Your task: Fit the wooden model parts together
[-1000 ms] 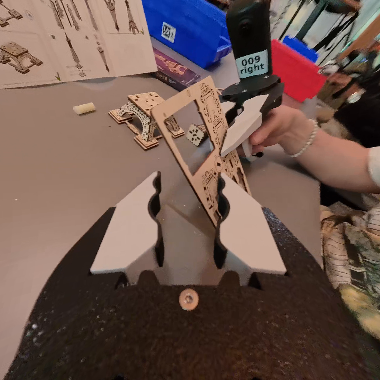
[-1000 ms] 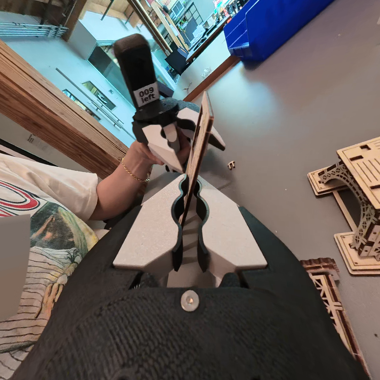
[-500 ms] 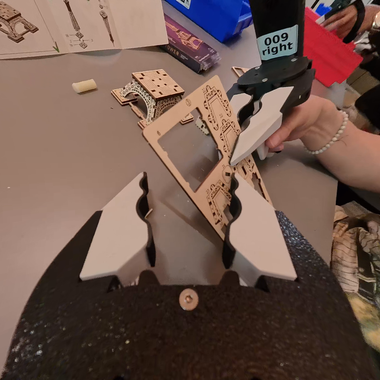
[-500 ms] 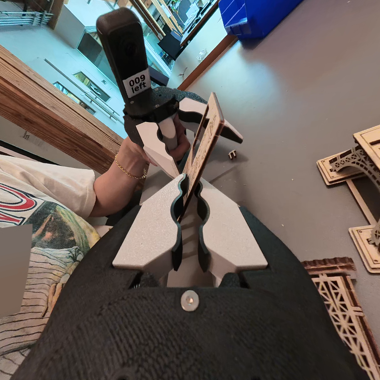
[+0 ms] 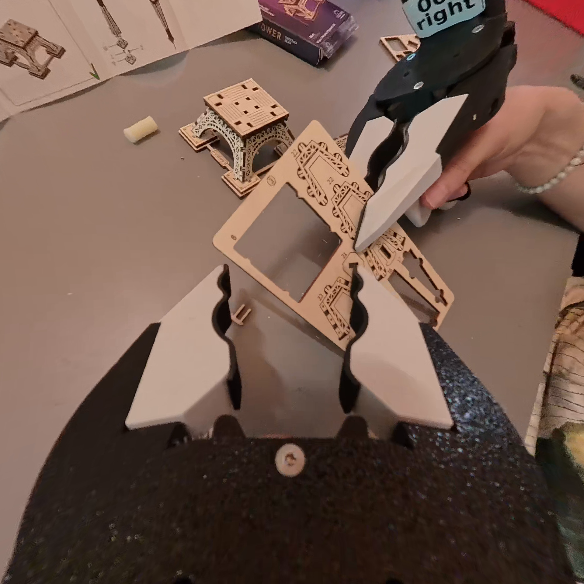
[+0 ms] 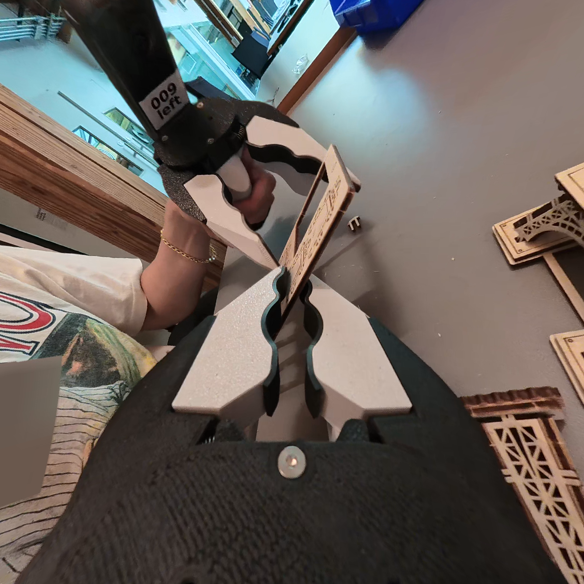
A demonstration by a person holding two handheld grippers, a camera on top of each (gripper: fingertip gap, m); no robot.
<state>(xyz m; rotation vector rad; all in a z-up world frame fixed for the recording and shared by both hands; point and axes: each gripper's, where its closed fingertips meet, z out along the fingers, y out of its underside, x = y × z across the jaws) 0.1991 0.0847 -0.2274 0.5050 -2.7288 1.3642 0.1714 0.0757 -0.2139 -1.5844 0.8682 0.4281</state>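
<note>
My right gripper [image 6: 294, 281] is shut on a thin wooden parts sheet [image 6: 316, 240] and holds it tilted above the grey table. In the left wrist view the sheet [image 5: 278, 175] has a large cut-out window and laser-cut lattice parts, and the right gripper [image 5: 363, 235] grips its right side. My left gripper [image 5: 289, 279] is open, and its right finger [image 5: 388, 357] overlaps the sheet's lower edge. It also shows in the right wrist view [image 6: 298, 210], jaws spread beside the sheet. A small wooden clip [image 5: 241, 314] lies on the table between the left fingers. The assembled tower base [image 5: 243, 139] stands beyond.
An instruction sheet [image 5: 94, 31], a purple box [image 5: 303, 28] and a cream foam roll [image 5: 140, 129] lie at the far side. Another parts sheet [image 5: 398, 47] lies behind the right gripper. A lattice sheet [image 6: 531, 474] lies at the right, and a blue bin [image 6: 373, 12] stands farther off. The cream foam roll [image 5: 140, 129] lies around 15 cm away from my left fingertips.
The right gripper has tilted the sheet flatter towards the table. The left gripper has opened a little wider and moved closer to the sheet and the tower base.
</note>
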